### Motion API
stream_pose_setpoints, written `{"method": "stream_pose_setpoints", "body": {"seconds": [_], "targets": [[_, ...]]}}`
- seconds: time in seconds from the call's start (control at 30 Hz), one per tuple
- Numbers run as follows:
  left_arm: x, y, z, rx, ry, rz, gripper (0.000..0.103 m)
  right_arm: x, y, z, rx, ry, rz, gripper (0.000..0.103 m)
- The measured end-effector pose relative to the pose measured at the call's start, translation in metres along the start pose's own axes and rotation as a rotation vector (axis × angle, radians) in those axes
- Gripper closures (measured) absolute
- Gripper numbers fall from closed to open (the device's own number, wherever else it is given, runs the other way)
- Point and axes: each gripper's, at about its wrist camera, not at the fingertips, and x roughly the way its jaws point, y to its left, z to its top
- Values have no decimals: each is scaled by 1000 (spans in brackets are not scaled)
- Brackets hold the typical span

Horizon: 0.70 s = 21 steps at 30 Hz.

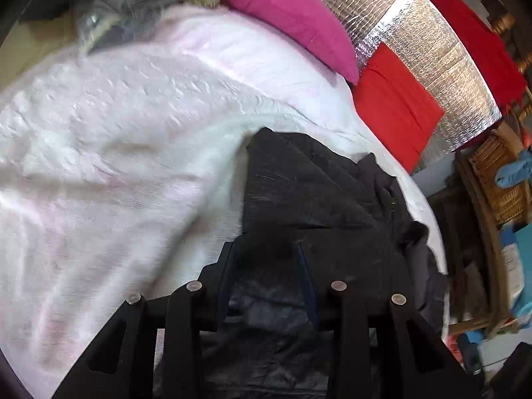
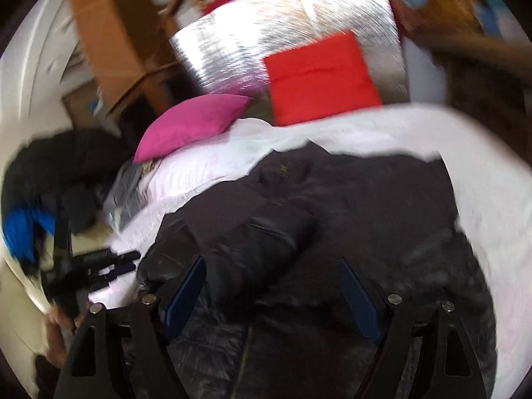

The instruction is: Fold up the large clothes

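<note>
The black padded jacket (image 2: 299, 232) lies rumpled on the white blanket (image 1: 116, 133), below the pink cushion (image 1: 282, 16), presumably laid out for folding. Left gripper (image 1: 266, 259) hangs partly open over its edge, nothing clamped. Right gripper (image 2: 272, 286) stands wide, empty. Bare blanket beside the jacket leaves room.

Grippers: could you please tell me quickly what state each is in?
Left gripper: partly open over the dark padded jacket, pads not pressing it.
Right gripper: open, holding nothing.
</note>
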Motion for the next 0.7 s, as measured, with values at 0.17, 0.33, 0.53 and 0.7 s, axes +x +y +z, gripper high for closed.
{"method": "stream_pose_setpoints", "body": {"seconds": [0.17, 0.33, 0.53, 0.7], "targets": [[18, 0, -7, -42, 90, 31, 17, 43, 62, 17, -155, 49, -27, 17], [32, -16, -17, 84, 102, 141, 38, 110, 94, 16, -283, 225, -102, 17], [36, -30, -31, 155, 105, 185, 44, 119, 41, 22, -129, 226, -251, 19], [45, -46, -36, 168, 108, 192, 44, 62, -72, 28, 271, 141, -249, 18]]}}
